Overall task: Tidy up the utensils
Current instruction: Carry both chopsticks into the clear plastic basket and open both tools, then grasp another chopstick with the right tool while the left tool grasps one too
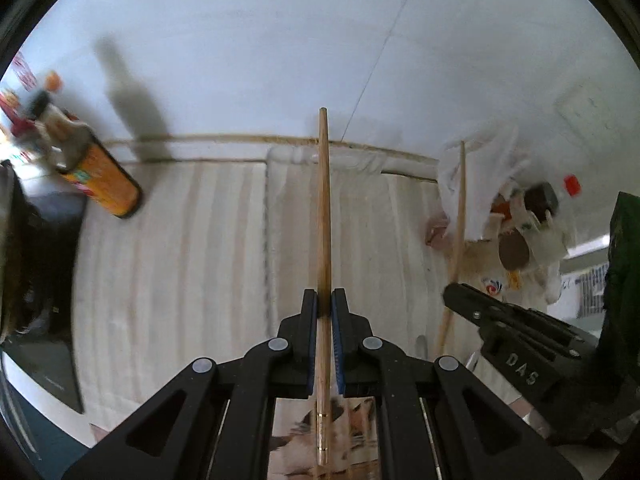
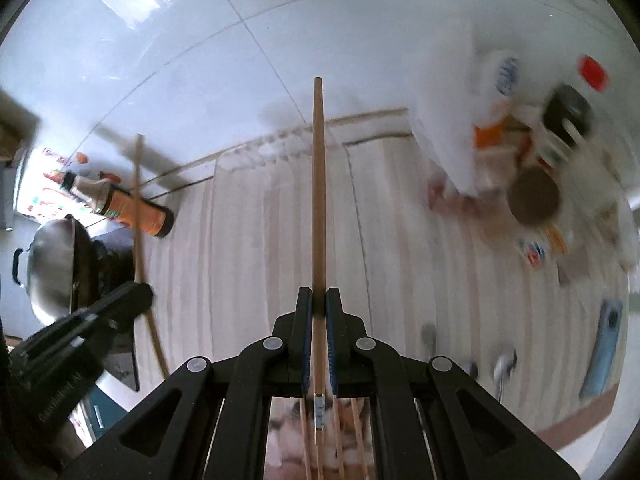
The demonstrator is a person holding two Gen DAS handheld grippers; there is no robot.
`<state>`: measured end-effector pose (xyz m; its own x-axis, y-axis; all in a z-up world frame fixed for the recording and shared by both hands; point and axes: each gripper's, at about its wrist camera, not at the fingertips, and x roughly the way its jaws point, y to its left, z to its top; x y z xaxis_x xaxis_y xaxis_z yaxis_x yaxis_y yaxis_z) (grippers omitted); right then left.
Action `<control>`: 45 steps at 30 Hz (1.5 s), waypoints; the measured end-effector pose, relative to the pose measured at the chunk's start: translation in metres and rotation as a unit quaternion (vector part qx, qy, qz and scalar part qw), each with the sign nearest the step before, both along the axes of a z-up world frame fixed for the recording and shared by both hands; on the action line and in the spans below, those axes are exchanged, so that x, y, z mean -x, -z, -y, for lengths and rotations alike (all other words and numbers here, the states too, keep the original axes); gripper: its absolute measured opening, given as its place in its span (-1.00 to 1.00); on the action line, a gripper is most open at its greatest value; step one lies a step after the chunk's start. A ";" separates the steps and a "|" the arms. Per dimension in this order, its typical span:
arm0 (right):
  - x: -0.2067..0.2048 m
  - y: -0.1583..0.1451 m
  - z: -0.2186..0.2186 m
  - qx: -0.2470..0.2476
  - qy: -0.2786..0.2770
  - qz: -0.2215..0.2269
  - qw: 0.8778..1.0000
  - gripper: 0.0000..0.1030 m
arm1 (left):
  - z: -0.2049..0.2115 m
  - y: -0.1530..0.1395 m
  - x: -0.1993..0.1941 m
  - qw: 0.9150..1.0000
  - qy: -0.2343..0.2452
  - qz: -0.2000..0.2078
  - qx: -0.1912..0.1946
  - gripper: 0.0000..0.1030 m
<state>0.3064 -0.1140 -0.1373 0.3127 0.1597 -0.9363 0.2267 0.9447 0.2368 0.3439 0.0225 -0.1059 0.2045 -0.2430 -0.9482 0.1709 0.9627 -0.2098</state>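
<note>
Letters you can read
The right tool (image 1: 520, 368) has "DAS" on its black side; other labels are too blurry.

A bottle (image 1: 102, 184) lies on the striped cloth (image 1: 200, 248) at its left edge, beside the wok (image 2: 52, 264) – a heap of bags and jars (image 1: 520, 216) sits at the right (against the wall (image 1: 280, 40)), a phone (image 2: 602, 354) before it.

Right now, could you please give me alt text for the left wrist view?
The left gripper is shut on a wooden chopstick above a striped mat. An orange bottle lies left; the right gripper holds another chopstick.
</note>
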 end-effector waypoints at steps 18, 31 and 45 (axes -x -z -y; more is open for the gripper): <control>-0.054 0.086 0.014 -0.048 -0.048 -0.094 0.993 -0.48 | 0.006 0.048 -0.031 0.997 -0.032 -0.053 -0.044 -0.73; 0.018 0.041 0.023 0.031 -0.022 -0.021 0.999 0.02 | -0.032 0.001 0.036 0.984 -0.066 0.106 -0.126 0.98; 0.131 0.062 0.014 0.035 0.006 -0.024 0.999 0.31 | -0.043 0.041 0.112 0.979 -0.035 0.093 -0.175 1.00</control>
<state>0.1755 -0.1275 -0.1998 0.2684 0.0901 -0.9591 0.2483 0.9555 0.1592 0.2315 0.0655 -0.1470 0.3859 0.1118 -0.9157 0.1060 0.9807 0.1644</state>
